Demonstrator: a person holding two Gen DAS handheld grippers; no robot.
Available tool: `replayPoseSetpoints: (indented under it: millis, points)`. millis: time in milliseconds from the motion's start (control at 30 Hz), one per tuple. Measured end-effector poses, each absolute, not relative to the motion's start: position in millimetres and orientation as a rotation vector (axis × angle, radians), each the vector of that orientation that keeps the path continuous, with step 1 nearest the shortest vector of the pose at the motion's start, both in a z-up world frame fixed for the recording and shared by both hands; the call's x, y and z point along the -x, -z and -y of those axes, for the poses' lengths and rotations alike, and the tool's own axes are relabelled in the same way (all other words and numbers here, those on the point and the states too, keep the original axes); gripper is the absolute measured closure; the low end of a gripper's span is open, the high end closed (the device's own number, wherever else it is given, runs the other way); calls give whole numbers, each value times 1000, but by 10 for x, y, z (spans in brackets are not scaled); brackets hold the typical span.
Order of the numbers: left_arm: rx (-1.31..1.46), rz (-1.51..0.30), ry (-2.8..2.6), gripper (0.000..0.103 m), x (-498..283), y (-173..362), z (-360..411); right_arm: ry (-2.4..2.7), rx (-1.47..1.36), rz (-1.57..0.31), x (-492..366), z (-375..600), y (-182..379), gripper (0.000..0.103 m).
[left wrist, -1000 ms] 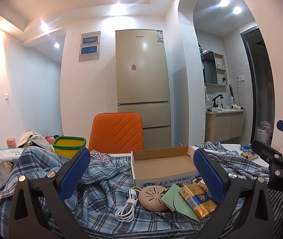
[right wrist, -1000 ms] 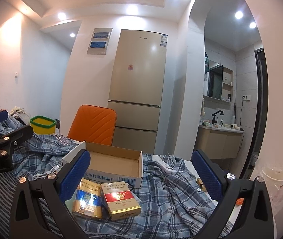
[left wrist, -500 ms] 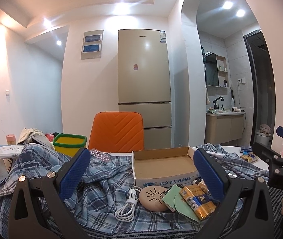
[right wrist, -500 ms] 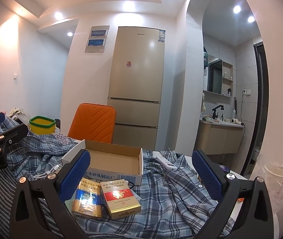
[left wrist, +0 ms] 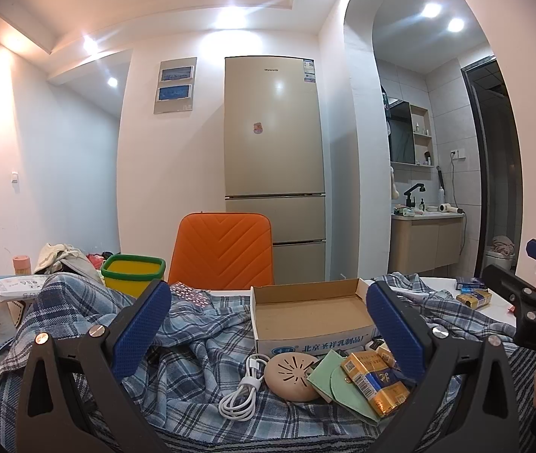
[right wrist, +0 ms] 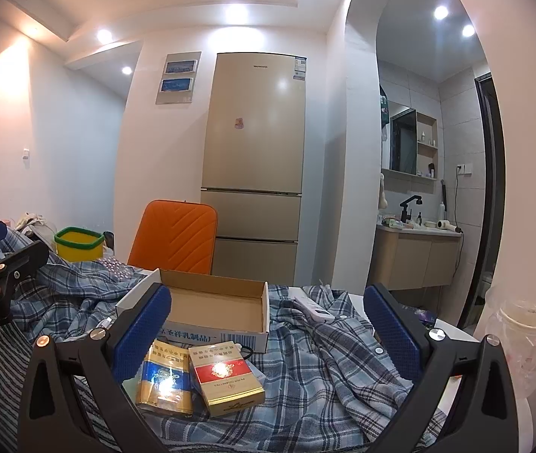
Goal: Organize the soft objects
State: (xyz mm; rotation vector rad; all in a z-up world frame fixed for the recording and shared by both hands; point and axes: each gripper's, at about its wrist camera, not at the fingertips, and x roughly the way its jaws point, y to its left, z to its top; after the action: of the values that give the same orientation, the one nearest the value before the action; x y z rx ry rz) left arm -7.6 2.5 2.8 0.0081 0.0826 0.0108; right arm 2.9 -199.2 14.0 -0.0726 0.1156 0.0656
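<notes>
Left gripper [left wrist: 268, 324] jaws spread wide, nothing between the blue pads, hovering over the plaid shirt [left wrist: 200, 343]. Right gripper [right wrist: 268, 328] same: fully spread, nothing held.

Landmark = cardboard box [left wrist: 311, 315], open top, sitting on the plaid shirt, which is rumpled and spread across the table under everything.

Left wrist view, near to far:
- White cable [left wrist: 243, 396], coiled, in front of the box and toward its left corner.
- Tan round case [left wrist: 290, 375], just in front of the box, touching the cable's right side.
- Green pouch [left wrist: 330, 375], in front of the box, right of the tan case, partly under a gold-and-blue pack [left wrist: 375, 381].
- Right gripper's body shows well right of the box, a hand behind it.
- Green-rimmed yellow bin [left wrist: 133, 273], behind and left of the box.
- Orange chair [left wrist: 222, 251], directly behind the box.
- Fridge [left wrist: 273, 166], against the wall behind the chair.

Right wrist view, near to far:
- Red-and-gold pack [right wrist: 224, 379] beside the gold-and-blue pack, both lying flat in front of the box, touching each other.
- White remote [right wrist: 313, 309], on the shirt just right of the box.
</notes>
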Motion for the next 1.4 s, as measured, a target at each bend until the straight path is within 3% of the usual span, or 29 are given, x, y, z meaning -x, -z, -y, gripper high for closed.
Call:
replayPoseSetpoints:
  millis: [633, 1400]
  points:
    - [-13, -135, -16, 0, -18, -9, -8, -58, 14, -207, -222, 2134, -86, 0]
    - [103, -164, 5, 0, -63, 13, -227, -80, 18, -168, -154, 2097, -99, 0]
